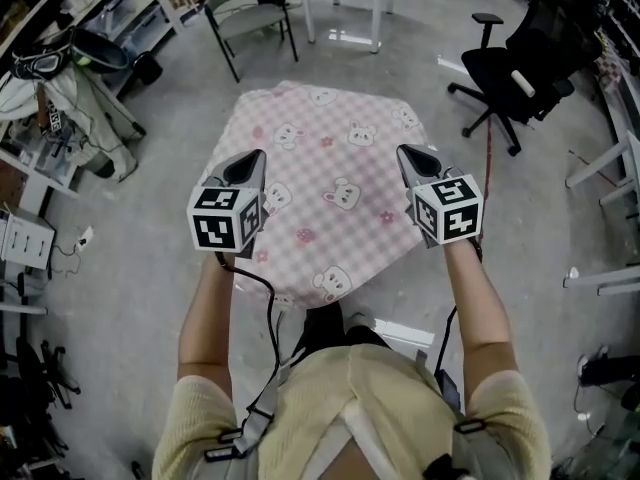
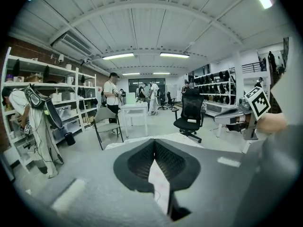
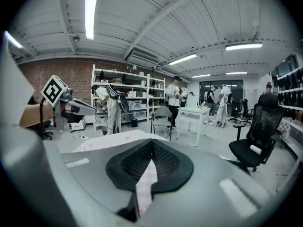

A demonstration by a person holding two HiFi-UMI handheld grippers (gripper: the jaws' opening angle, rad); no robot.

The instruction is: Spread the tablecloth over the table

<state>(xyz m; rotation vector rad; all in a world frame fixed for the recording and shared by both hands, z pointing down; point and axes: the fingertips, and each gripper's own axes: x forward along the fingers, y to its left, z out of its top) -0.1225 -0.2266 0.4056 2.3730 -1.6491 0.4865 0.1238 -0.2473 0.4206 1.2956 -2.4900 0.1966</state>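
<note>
The pink checked tablecloth with rabbit prints lies spread out in front of the person, between the two grippers and beyond them. It reaches away from the person toward a grey folding chair, and its far edge is toward that chair. It looks nearly as wide as it is deep, so a long axis cannot be told. The near edge sags in a point toward the person's body.

The left gripper has its jaws closed on the near left edge of the cloth. In the left gripper view a pale strip of cloth is pinched between them. The right gripper is clamped the same way on the near right edge.

What carries the cloth is fully covered. The gripped corners are hidden behind the gripper bodies. A black office chair stands well apart at the right.
</note>
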